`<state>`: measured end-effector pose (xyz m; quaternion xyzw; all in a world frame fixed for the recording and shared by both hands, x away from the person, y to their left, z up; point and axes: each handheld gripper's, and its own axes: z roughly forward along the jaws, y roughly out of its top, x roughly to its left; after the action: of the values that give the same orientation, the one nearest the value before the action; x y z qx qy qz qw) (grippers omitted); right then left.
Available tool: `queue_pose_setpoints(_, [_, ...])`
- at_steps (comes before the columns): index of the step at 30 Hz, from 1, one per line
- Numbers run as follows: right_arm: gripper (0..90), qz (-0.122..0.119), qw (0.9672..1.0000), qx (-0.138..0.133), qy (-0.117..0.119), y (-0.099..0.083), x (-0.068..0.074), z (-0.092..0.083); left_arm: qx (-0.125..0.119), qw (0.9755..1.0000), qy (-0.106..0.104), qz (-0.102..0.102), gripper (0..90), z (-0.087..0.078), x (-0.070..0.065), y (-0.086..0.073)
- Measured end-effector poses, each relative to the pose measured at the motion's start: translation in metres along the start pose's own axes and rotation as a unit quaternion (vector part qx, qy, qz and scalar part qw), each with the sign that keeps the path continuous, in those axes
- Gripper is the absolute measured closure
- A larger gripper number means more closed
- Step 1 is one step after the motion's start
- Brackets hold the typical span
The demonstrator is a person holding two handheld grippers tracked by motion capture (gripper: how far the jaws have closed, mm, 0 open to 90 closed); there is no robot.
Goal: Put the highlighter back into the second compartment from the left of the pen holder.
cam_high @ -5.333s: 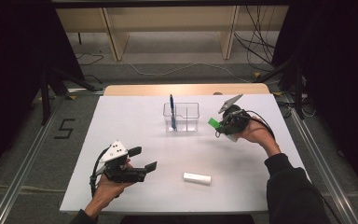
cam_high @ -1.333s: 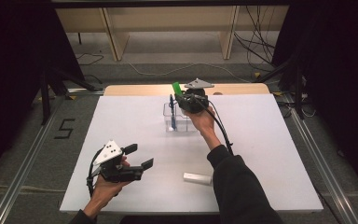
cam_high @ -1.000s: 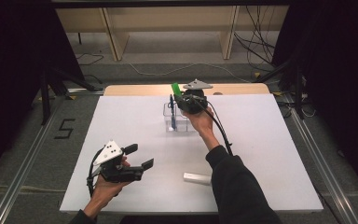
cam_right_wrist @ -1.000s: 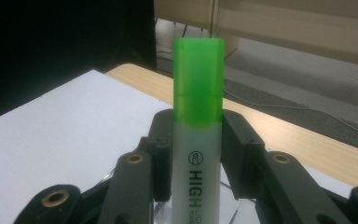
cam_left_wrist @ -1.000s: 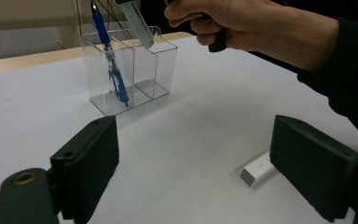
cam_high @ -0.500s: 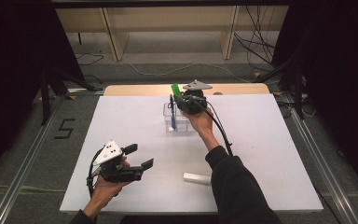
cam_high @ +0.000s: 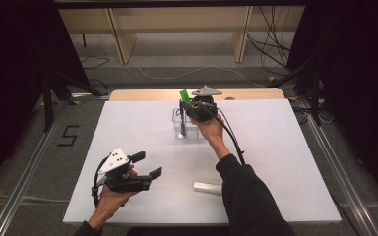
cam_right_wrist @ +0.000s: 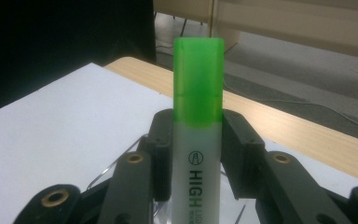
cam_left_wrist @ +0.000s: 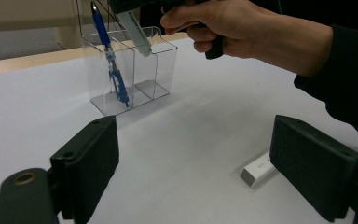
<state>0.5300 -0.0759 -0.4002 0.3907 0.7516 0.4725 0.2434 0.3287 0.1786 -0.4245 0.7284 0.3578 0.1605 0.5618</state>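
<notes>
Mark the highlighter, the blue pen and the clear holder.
highlighter (cam_right_wrist: 198, 93): right gripper view, green cap.
blue pen (cam_left_wrist: 116, 81): left gripper view, lower barrel.
clear holder (cam_left_wrist: 161, 65): left gripper view, right compartment wall.

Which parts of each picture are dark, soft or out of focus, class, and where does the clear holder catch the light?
High view: the sides are black, the white table evenly lit. Left gripper view: the near jaws are soft, and the clear holder shows bright edges around the blue pen. Right gripper view: the green highlighter is sharp, the far floor blurred, the upper left dark.
</notes>
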Motion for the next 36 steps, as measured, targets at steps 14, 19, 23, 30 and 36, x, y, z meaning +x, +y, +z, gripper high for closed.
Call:
queue_pose_setpoints(14, [66.9, 0.009, 0.9999, 0.009, -0.002, -0.005, 0.001, 0.004, 0.002, 1.0000, 0.000, -0.001, 15.0, 0.000, 0.000, 0.000])
queue_pose_setpoints(19, [50.6, 0.023, 0.9994, 0.026, -0.006, -0.005, -0.002, 0.001, 0.001, 1.0000, 0.000, -0.002, 15.0, 0.000, 0.000, 0.000])
queue_pose_setpoints(23, [41.4, 0.014, 0.9994, 0.031, -0.009, -0.001, -0.004, -0.013, 0.002, 1.0000, 0.001, -0.001, 15.0, 0.000, 0.001, 0.000])
queue_pose_setpoints(30, [30.7, 0.011, 0.9985, 0.042, 0.034, 0.004, -0.010, -0.043, 0.003, 1.0000, 0.002, -0.001, 15.0, 0.001, 0.001, -0.001])
queue_pose_setpoints(36, [27.1, -0.001, 0.9957, 0.058, 0.072, -0.002, -0.012, -0.066, 0.003, 1.0000, 0.002, -0.002, 15.0, 0.001, 0.001, -0.001])
